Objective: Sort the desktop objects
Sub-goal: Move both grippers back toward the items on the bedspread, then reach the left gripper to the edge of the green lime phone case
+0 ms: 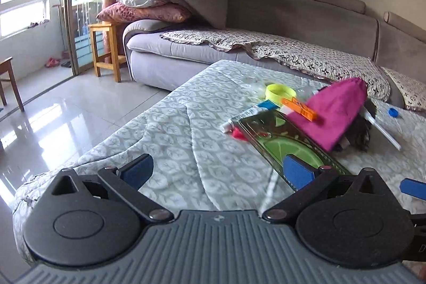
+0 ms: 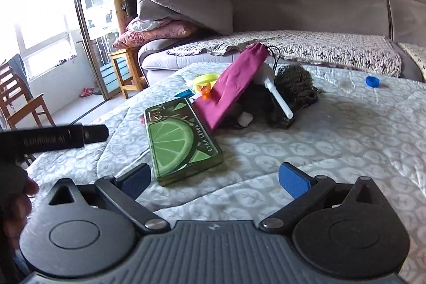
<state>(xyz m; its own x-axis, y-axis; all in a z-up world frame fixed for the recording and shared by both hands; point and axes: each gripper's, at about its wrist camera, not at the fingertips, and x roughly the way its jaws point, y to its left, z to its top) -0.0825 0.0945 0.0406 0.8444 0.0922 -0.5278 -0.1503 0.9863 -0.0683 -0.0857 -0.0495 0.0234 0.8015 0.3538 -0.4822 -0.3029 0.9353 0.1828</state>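
A pile of small objects lies on the quilted table cover [image 1: 186, 129]. A green lime-print case [image 1: 287, 145] [image 2: 181, 140] lies nearest. A magenta cloth pouch [image 1: 330, 111] [image 2: 234, 81] leans on a dark heap. By them are an orange clip [image 1: 300, 108], a yellow-green ring [image 1: 279, 92], a white tube [image 1: 245, 119] and a white stick [image 2: 279, 100]. My left gripper [image 1: 217, 171] is open and empty, short of the case. My right gripper [image 2: 214, 178] is open and empty, just right of the case's near end.
A blue bottle cap [image 2: 374, 81] [image 1: 393, 112] lies apart at the far right. A grey sofa [image 1: 293, 25] with stacked cushions stands behind the table. A wooden stool [image 1: 106, 49] and a wooden chair [image 2: 24, 103] stand on the tiled floor at left.
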